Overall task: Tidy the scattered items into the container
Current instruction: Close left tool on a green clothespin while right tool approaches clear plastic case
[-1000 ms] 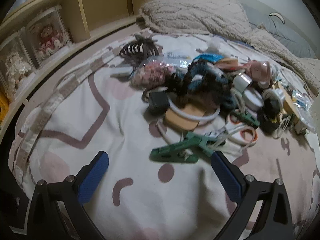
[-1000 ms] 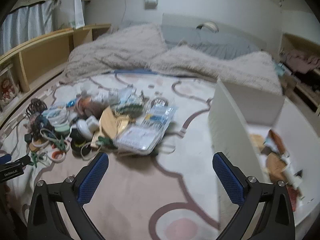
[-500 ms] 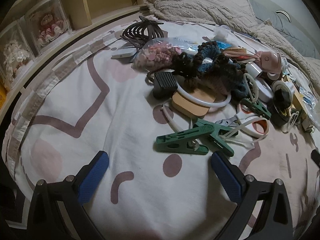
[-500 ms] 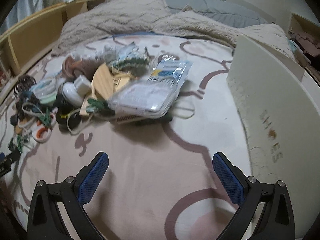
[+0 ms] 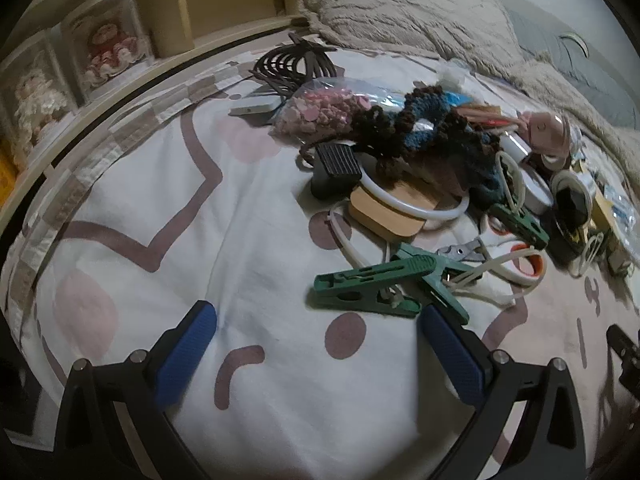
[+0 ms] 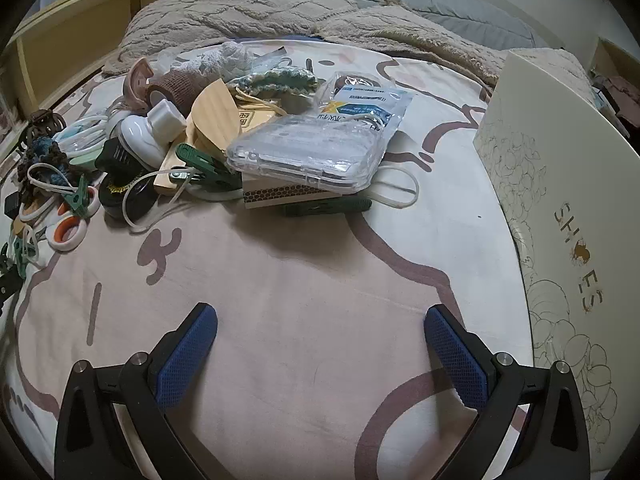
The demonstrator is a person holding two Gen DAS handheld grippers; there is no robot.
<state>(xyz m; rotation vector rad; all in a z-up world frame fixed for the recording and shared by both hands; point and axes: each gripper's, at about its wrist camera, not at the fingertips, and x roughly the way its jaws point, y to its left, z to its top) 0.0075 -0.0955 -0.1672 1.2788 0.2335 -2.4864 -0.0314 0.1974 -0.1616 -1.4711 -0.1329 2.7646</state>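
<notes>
Left gripper [image 5: 316, 328] spread wide, holding nothing, low over the bedspread [image 5: 168, 216]; its right pad sits just beside the near end of the green clothes peg [image 5: 372, 284]. Right gripper [image 6: 320, 334] also spread and empty, over bare bedspread, the pile well ahead of it. The scattered items lie in one heap: in the right wrist view a clear plastic case [image 6: 308, 156] rests on a honeycomb-print box [image 6: 288, 194], with a mask packet [image 6: 368, 108] draped behind. The container, a white shoe box [image 6: 560, 208], stands at the right edge, its wall tall and near. Risks, as I judge them: the peg is tangled with white cable ties [image 5: 496, 268] and lies against the scissors [image 5: 524, 264], so lifting it may drag neighbours along or scatter them. The clear case looks slick and overhangs the box beneath, so a pinch on its edge may slip or tip the stack. The soft bedding gives under pressure, so a low pad may snag fabric. Interior of the shoe box not visible here.
</notes>
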